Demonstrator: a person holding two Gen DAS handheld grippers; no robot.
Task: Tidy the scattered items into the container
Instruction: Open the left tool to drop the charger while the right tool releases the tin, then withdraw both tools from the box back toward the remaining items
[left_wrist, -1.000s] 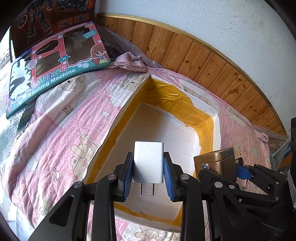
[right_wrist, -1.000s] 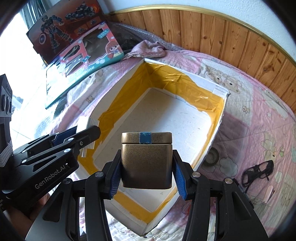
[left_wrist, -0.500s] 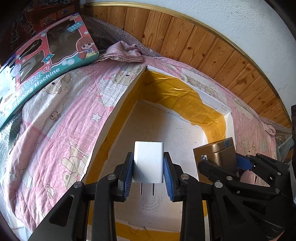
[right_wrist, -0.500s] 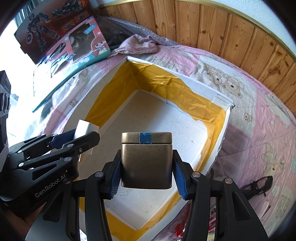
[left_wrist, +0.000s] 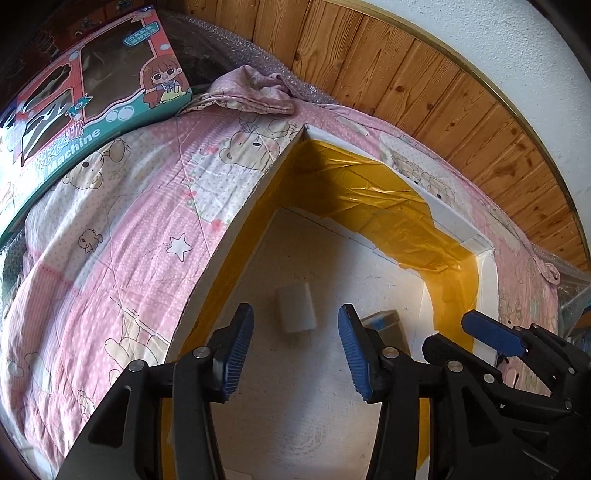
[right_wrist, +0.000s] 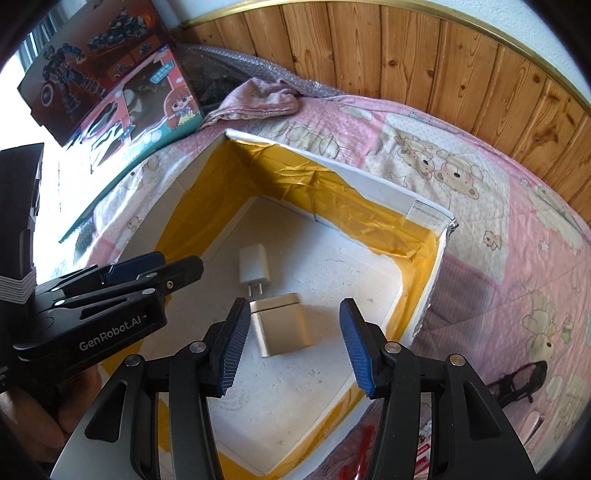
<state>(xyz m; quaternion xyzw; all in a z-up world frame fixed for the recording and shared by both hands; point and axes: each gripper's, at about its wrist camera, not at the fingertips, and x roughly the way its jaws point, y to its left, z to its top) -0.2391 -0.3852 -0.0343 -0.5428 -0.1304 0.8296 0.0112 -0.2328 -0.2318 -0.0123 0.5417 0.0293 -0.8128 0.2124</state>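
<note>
Grippers poised side by side above the container, both empty.
Left gripper and right gripper point downward, jaws spread wide; white charger and gold tin lie touching on its floor.

Black tongs (blue ribbed pads, silver screws)

From my left camera the gold tin shows only as a corner behind my own finger, the white charger is a blur with its prongs unreadable, and the toy box (the washing-machine one) runs off the left edge.
</note>
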